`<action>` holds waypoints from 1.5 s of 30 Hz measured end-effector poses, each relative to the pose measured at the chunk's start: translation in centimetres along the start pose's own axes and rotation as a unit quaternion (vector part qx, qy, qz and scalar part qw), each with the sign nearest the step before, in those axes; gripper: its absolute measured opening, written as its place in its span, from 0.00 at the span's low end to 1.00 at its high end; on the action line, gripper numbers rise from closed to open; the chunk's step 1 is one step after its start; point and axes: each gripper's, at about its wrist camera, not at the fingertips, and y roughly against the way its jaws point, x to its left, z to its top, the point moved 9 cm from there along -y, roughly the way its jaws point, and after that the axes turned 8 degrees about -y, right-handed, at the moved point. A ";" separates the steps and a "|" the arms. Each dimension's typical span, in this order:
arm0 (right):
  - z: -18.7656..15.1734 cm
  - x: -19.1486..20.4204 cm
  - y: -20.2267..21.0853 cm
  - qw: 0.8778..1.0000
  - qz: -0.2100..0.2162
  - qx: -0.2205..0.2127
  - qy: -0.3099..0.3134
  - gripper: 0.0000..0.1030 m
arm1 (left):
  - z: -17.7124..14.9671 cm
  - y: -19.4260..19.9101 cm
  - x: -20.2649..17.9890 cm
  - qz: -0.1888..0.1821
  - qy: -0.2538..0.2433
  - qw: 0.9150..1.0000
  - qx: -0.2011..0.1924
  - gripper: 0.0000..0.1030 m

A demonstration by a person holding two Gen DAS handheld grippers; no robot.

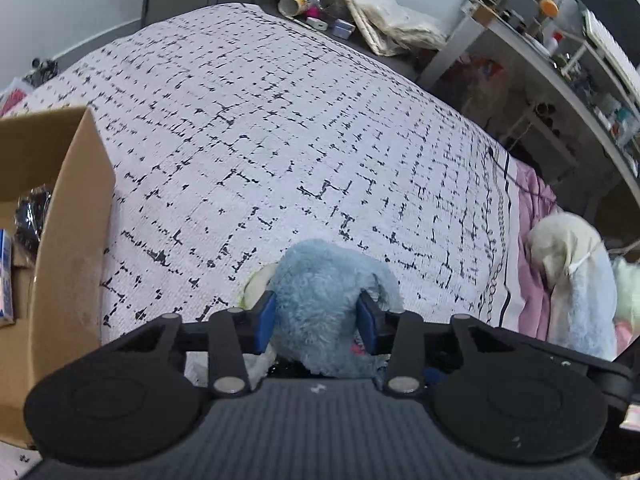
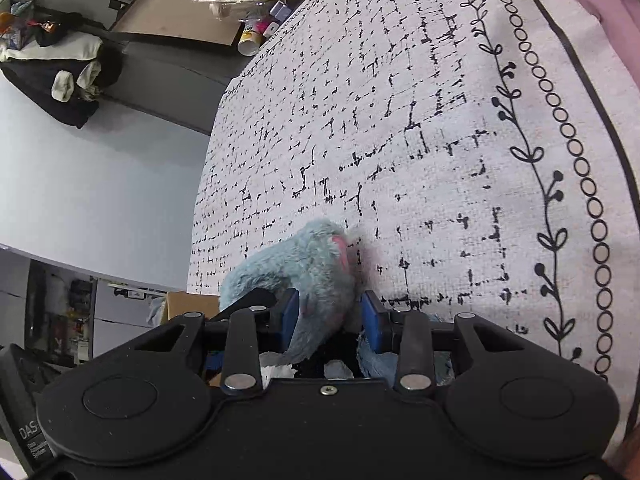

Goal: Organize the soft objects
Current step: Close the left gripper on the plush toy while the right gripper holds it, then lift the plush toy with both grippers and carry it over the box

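A fluffy light-blue plush toy (image 1: 320, 300) sits between the blue pads of my left gripper (image 1: 318, 322), which is shut on it above the patterned bedspread (image 1: 280, 140). My right gripper (image 2: 330, 318) is shut on another part of a light-blue plush (image 2: 312, 276) with a pink patch. Whether both hold the same toy I cannot tell. A second pale plush (image 1: 576, 276) in white and blue lies at the bed's right edge on pink fabric.
An open cardboard box (image 1: 60, 216) with items inside stands at the left on the bed. A cluttered shelf unit (image 1: 560, 60) and bags stand beyond the bed. In the right wrist view, a dark pile of clothes (image 2: 68, 80) lies on the floor.
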 end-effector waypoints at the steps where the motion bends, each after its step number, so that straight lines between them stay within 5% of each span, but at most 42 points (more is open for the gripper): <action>1: 0.0 0.1 -0.2 1.000 0.000 0.001 0.000 0.35 | 0.0 0.0 0.1 -0.004 0.005 1.000 0.001 0.38; 7: -0.4 0.3 -1.4 1.000 -0.002 0.011 0.006 0.34 | -0.1 0.2 0.7 -0.020 0.031 0.999 0.006 0.35; 8: -0.5 0.4 -1.5 1.000 -0.003 0.011 0.008 0.26 | -0.1 0.2 0.7 -0.019 0.032 0.999 0.006 0.34; 12: -1.0 1.0 -1.0 0.999 -0.001 0.007 0.034 0.23 | -0.2 0.5 1.3 -0.027 0.053 0.998 0.010 0.33; 45: -6.1 9.7 5.1 0.990 0.014 -0.041 0.131 0.22 | 1.0 11.3 2.3 -0.053 0.046 0.996 -0.045 0.33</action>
